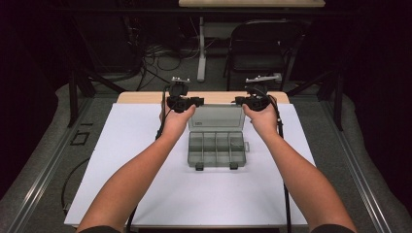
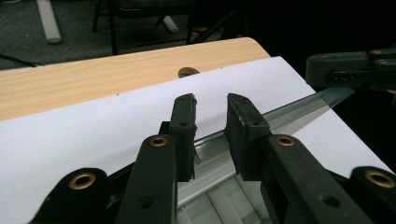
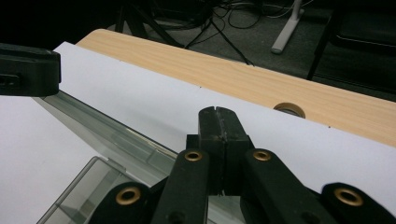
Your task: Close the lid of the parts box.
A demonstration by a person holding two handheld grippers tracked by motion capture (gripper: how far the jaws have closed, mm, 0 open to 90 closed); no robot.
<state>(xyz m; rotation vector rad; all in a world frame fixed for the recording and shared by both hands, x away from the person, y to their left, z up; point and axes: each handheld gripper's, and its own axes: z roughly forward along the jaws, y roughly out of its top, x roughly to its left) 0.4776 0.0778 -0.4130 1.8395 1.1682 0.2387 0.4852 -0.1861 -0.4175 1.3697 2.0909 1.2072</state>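
Two forearms come up from the near edge of the table in the high view, one hand on each gripper, and between them lies a clear plastic organizer box [image 1: 216, 145] with its lid [image 1: 217, 118] thrown back. The box sits on a white sheet [image 1: 121, 170] a little beyond the middle of it; the compartmented tray is toward the person, two dark latches on its near rim, and the lid reaches toward the far edge.

At the lid's far left corner is the left gripper [image 1: 194, 102]. Seen in the left gripper view, the left gripper [image 2: 211, 121] has its jaws parted with a clear gap, the lid's rim [image 2: 280, 116] running just beneath them; whether a pad touches the rim I cannot tell.

At the lid's far right corner is the right gripper [image 1: 239, 101]. Its own view shows the right gripper [image 3: 217, 122] with jaws pressed together, nothing visibly between them, the lid's edge [image 3: 107, 128] passing just below and to the left.

Beyond the white sheet a strip of the wooden tabletop [image 1: 145, 97] shows, with a round hole [image 3: 289, 109] in it. Behind the table stand a dark folding chair [image 1: 260, 46] and tangled cables [image 1: 160, 53] on the floor.
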